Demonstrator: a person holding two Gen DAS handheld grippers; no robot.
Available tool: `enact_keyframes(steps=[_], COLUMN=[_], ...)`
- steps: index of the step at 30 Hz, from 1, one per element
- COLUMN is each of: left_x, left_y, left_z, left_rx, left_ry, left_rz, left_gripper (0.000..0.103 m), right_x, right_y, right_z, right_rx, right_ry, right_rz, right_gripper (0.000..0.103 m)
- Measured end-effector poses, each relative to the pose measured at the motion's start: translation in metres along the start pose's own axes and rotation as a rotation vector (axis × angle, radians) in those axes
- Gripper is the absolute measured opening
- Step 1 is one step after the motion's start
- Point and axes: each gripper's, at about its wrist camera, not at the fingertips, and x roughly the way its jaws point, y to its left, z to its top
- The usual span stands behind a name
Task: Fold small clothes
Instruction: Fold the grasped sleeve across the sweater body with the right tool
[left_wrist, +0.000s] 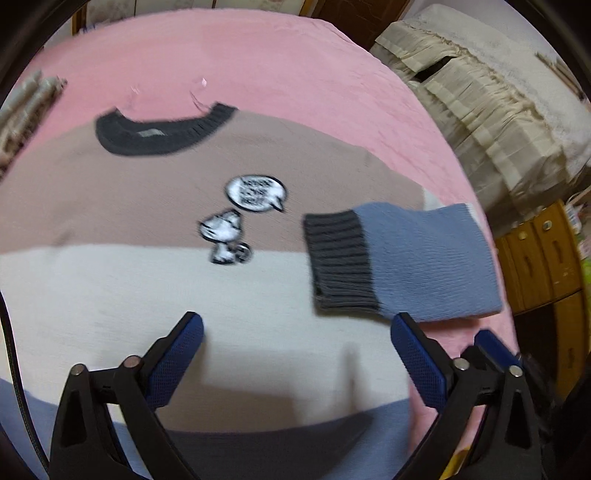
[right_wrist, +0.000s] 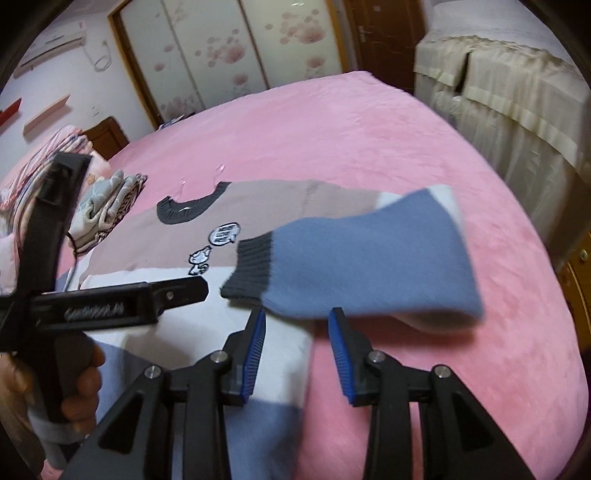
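- Evidently the sleeve-folding step is in hand: the small sweater (left_wrist: 155, 295) lies flat, front up, on the pink bed (left_wrist: 295, 62), and its right-hand sleeve (left_wrist: 424, 258) is already laid inward across the chest.
- Right gripper (right_wrist: 297, 321) sits just below that sleeve's lower edge, its fingers (right_wrist: 256, 347) parted with nothing between them; the sleeve looks released.
- Left gripper (left_wrist: 295, 332) hangs over the cream band, fingers spread wide and empty.
- Next, by judgement, the other sleeve wants the same inward fold; it is out of view here, so the left gripper must find its cuff first.
- Sweater: soft ribbed knit in tan, cream and blue bands, dark ribbed collar (left_wrist: 162, 129) and cuff (left_wrist: 340, 258), a cartoon patch (left_wrist: 225, 236) stitched on.
- Bed cover: plush, fleecy.
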Motion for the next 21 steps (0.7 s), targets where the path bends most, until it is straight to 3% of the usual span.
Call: enact_keyframes(steps=[5, 13, 15, 19, 21], left_x=[0.022, 0.047, 0.058, 0.075, 0.083], left_y=[0.000, 0.006, 0.006, 0.003, -0.001], left_z=[-0.006, -0.010, -0.005, 0.000, 0.004], left_rx=[-0.076, -0.253, -0.309, -0.367, -0.372], left_ry=[0.049, 0.045, 0.058, 0.058, 0.082], left_rz=[-0.138, -0.321, -0.381, -0.382, -0.354], left_gripper=[0.078, 0.073, 0.056, 0.042, 0.009], right_x=[-0.014, -0.017, -0.018, -0.018, -0.018], right_y=[-0.019, -0.036, -0.040, -0.044, -0.045], right_z=[-0.015, -0.030, -0.033, -0.037, -0.039], right_rx=[0.092, 0.149, 0.155, 0.167, 0.171], right_ry=[-0.008, 0.004, 0.003, 0.005, 0.008], right_rz=[-0.001, 0.000, 0.001, -0.002, -0.005], right_gripper=[0.036, 0.036, 0.036, 0.036, 0.036])
